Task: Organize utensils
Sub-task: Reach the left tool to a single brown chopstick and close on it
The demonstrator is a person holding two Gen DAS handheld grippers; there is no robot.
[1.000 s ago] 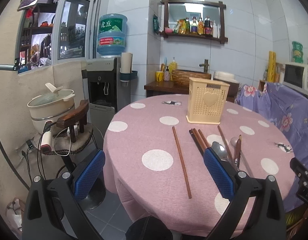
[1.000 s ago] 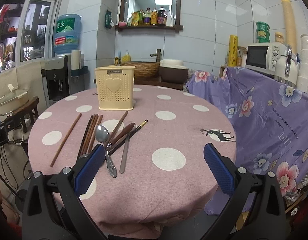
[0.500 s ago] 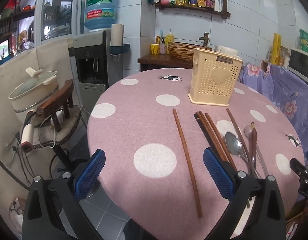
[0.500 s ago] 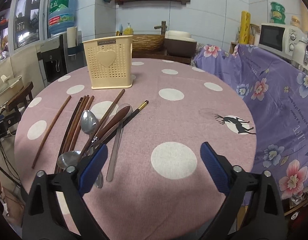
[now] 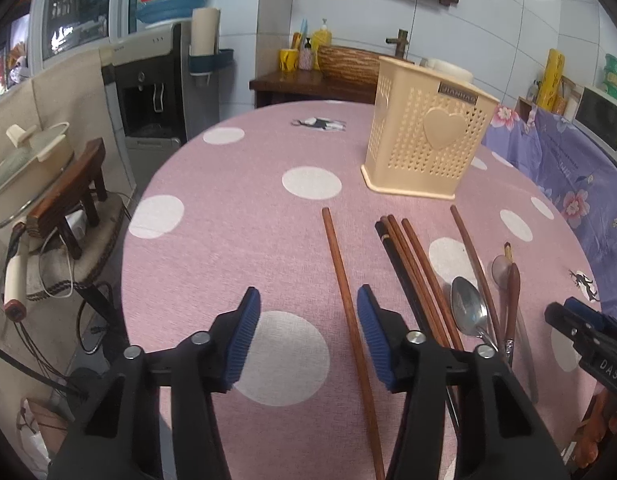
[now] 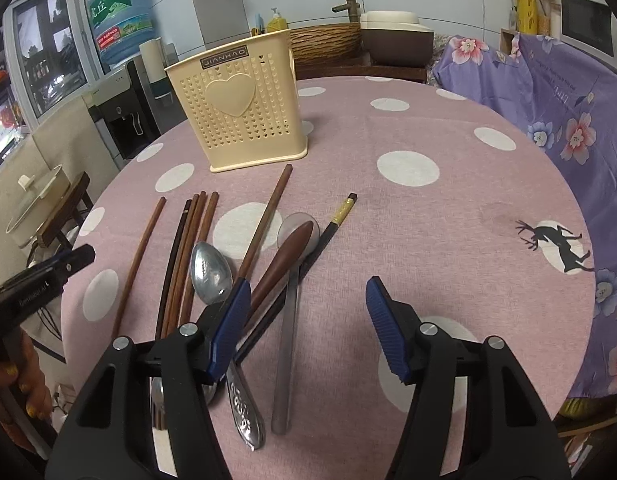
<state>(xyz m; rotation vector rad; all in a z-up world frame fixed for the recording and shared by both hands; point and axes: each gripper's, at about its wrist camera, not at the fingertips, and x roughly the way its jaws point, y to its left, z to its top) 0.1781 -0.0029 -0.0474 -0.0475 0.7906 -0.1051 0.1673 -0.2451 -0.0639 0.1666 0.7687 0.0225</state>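
Observation:
A cream perforated utensil holder (image 5: 426, 136) with a heart stands upright on the pink dotted table (image 5: 236, 208); it also shows in the right wrist view (image 6: 244, 108). Before it lie a lone brown chopstick (image 5: 348, 312), a bundle of chopsticks (image 5: 416, 280), a steel spoon (image 5: 468, 308) and a wooden spoon (image 6: 284, 260). My left gripper (image 5: 304, 340) is open and empty, low over the table just left of the lone chopstick. My right gripper (image 6: 308, 324) is open and empty, over the spoon handles, its left finger above the steel spoon (image 6: 210, 268).
A water dispenser (image 5: 156, 92) and a stool with a pot (image 5: 32, 168) stand left of the table. A purple flowered cloth (image 6: 568, 112) covers furniture on the right. A sink counter (image 6: 348, 52) is behind the table.
Both grippers have moved forward and down toward the table. Both sets of jaws have narrowed but stay open. The left one now sits beside the lone chopstick, the right over the spoons.

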